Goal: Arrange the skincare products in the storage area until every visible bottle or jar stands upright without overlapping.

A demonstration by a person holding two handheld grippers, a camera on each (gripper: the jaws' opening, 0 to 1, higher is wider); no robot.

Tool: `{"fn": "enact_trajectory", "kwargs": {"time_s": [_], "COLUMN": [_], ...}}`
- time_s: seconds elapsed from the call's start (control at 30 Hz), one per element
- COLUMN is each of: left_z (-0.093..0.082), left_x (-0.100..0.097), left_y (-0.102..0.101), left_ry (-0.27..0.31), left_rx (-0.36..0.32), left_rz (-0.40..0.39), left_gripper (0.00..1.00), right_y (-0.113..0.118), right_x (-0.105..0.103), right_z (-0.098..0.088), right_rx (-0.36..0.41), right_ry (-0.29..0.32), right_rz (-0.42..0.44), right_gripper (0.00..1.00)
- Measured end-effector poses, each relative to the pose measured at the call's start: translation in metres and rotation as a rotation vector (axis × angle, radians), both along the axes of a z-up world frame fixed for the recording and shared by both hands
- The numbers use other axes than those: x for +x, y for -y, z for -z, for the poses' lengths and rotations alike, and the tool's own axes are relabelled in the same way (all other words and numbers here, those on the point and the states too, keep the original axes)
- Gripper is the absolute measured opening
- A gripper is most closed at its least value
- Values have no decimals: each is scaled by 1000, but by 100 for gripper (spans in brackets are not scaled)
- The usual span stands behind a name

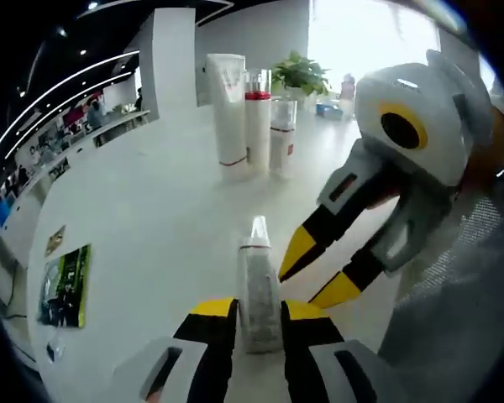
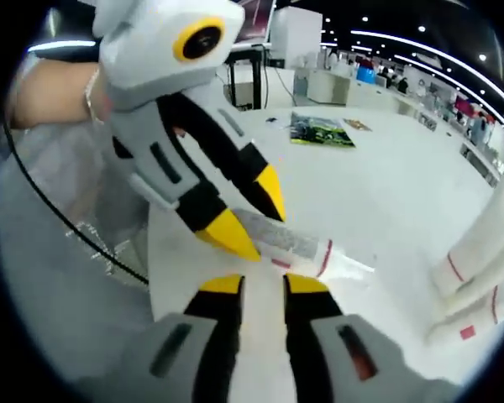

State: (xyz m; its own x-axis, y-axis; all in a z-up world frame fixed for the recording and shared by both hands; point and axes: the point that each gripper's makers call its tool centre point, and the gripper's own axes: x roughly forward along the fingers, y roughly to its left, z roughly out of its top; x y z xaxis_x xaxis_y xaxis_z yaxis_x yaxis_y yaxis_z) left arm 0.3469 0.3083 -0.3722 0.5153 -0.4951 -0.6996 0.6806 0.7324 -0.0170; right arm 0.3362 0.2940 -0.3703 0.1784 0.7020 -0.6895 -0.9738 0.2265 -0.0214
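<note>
The left claw (image 1: 258,315) is clamping a small clear bottle (image 1: 257,285) by its lower body, the two yellow-tipped jaws pressing its sides, so that the bottle is lying out ahead of the claw with its pale cap pointing away. That low grip is probably leaving the upper part free for the other hand and giving leverage to tip the bottle onto its base. The right claw (image 2: 263,284) is hovering just beside it with nothing between its jaws, which are sitting a narrow gap apart; in the right gripper view the bottle (image 2: 296,243) is lying slantwise just beyond those tips, above the white table (image 2: 386,193).

The bottle looks like transparent plastic, slim and round, with a grey printed label and a thin red band near the neck. Well beyond the left claw, three tall white containers (image 1: 252,117) are standing upright close together, smooth and glossy, one with a red collar. Behind them is a leafy potted plant (image 1: 301,77).
</note>
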Motion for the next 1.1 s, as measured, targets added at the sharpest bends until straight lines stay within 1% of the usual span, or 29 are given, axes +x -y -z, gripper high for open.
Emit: {"fn": "enact_trajectory", "kwargs": {"time_s": [0.1, 0.17, 0.23, 0.27, 0.33, 0.4, 0.43, 0.47, 0.53, 0.57, 0.63, 0.67, 0.7, 0.73, 0.77, 0.8, 0.83, 0.87, 0.93, 0.97, 1.0, 1.07, 1.1], "left_z": [2, 2, 3, 3, 3, 4, 4, 5, 6, 6, 7, 8, 9, 10, 11, 14, 17, 15, 17, 17, 17, 16, 16], "left_x": [-1, -3, -6, -7, -10, -13, -15, -19, -27, -29, -33, -34, -34, -34, -34, -35, -39, -36, -37, -36, -34, -33, -32], "left_y": [-4, -5, -5, -5, -6, -5, -4, -4, -2, -2, -1, -1, -1, -1, -2, -2, -6, -4, -5, -5, -5, -7, -7], "left_ry": [-4, -18, -42, -44, -48, -52, -56, -56, -54, -59, -62, -58, -59, -57, -56, -56, -63, -58, -62, -61, -59, -58, -57], "left_rx": [25, 17, 5, 6, 11, 12, 13, 19, 32, 32, 31, 36, 47, 50, 53, 75, 104, 81, 78, 78, 77, 76, 75], "left_rz": [14, 26, 39, 48, 71, 100, 117, 147, 210, 224, 250, 258, 267, 270, 272, 291, 309, 298, 295, 294, 291, 285, 283], "left_gripper": [21, 21, 21, 21, 21, 21, 21, 21, 21, 21, 21, 21, 21, 21, 21, 22, 22, 22, 22, 22, 22, 22, 22], "right_y": [3, 2, 4, 6, 11, 14, 17, 21, 25, 26, 29, 22, 29, 27, 29, 29, 28, 29, 28, 28, 25, 22, 17], "right_x": [10, 20, 31, 34, 38, 35, 30, 29, 22, 17, 13, 13, 11, 9, 3, 1, -4, -2, -2, -2, -1, -2, -4], "right_z": [-14, -25, -33, -32, -25, -17, -8, 0, 9, 12, 19, 13, 16, 15, 14, 14, 11, 7, -4, -7, -17, -29, -38], "right_rx": [27, 68, 82, 76, 38, 6, -22, -55, -80, -85, -113, -53, -107, -101, -134, -143, -140, -141, -122, -117, -96, -63, -28], "right_ry": [13, 31, 64, 81, 94, 77, 60, 58, 29, 13, 4, 6, 2, 5, -11, -20, -7, 9, 10, 14, 27, 33, 28], "right_rz": [7, 25, 28, 19, -25, -72, -114, -146, -187, -209, -238, -216, -229, -233, -241, -250, -266, -271, -268, -270, -275, -278, -278], "right_gripper": [20, 21, 24, 26, 28, 32, 32, 32, 32, 30, 29, 27, 27, 25, 24, 23, 23, 23, 22, 22, 22, 22, 22]}}
